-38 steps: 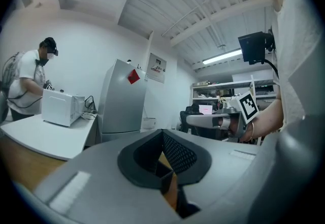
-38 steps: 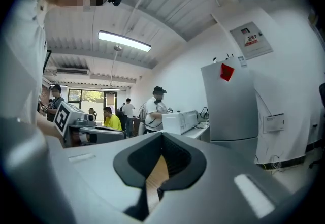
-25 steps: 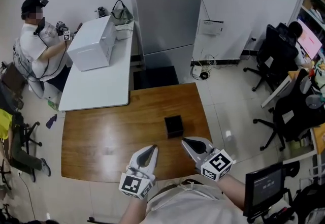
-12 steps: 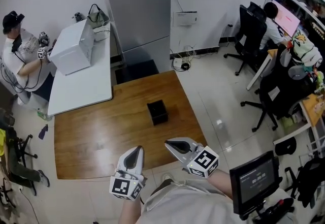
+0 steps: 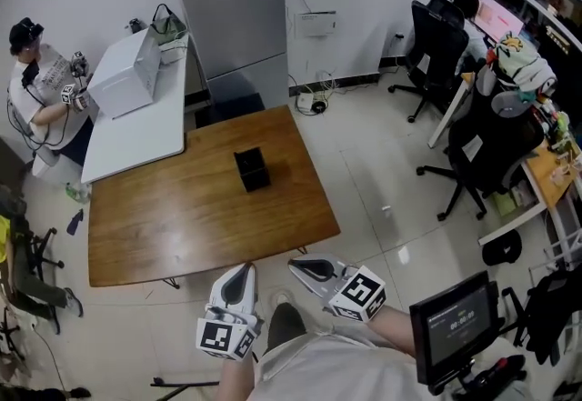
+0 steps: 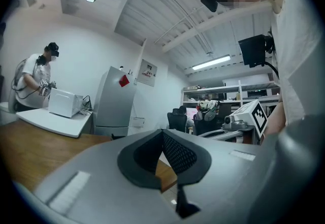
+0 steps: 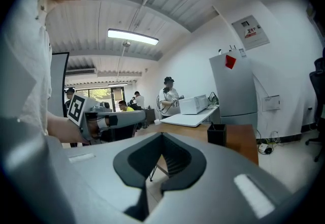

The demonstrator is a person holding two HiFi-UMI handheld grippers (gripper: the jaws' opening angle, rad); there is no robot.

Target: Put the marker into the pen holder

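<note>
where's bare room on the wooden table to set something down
Most of the wooden table is bare: the stretch left of the black pen holder, up to the white table, and the whole near strip. Only the holder's spot, toward the far right, is taken.

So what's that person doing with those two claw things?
A person holds a claw in each hand. The left claw and the right claw are both shut and hold nothing. They hang over the floor, just short of the wooden table. A black pen holder stands alone on that table. No marker shows anywhere, so nothing has gone into the holder yet. Someone else is busy at the white table behind.
</note>
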